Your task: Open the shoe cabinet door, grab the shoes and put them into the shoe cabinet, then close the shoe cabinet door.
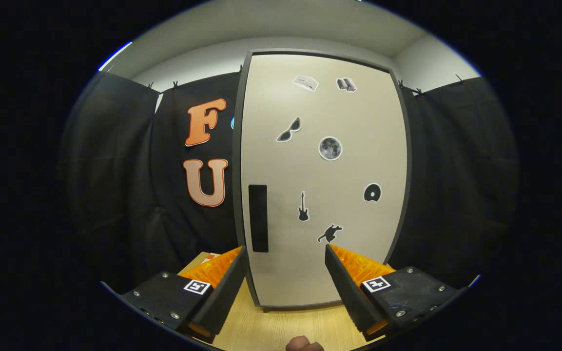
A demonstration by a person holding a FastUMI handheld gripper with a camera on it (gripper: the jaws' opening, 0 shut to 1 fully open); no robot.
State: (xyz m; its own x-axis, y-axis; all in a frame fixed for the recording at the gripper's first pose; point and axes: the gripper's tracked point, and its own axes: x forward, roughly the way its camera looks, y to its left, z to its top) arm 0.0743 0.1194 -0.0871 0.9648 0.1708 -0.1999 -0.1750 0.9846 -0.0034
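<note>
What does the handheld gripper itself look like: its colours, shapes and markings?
The gripper has two wedge-shaped fingers with black inner pads and orange ribbed sides. Each sits on a black block fastened with silver screws and carries a small square black-and-white tag.

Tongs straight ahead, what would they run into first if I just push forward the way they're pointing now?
Most likely the closed cabinet door. The tongs are open, holding nothing, aimed at the door's lower part, right of the black handle. Nothing shows in between, though the gap to the door is hard to judge.
</note>
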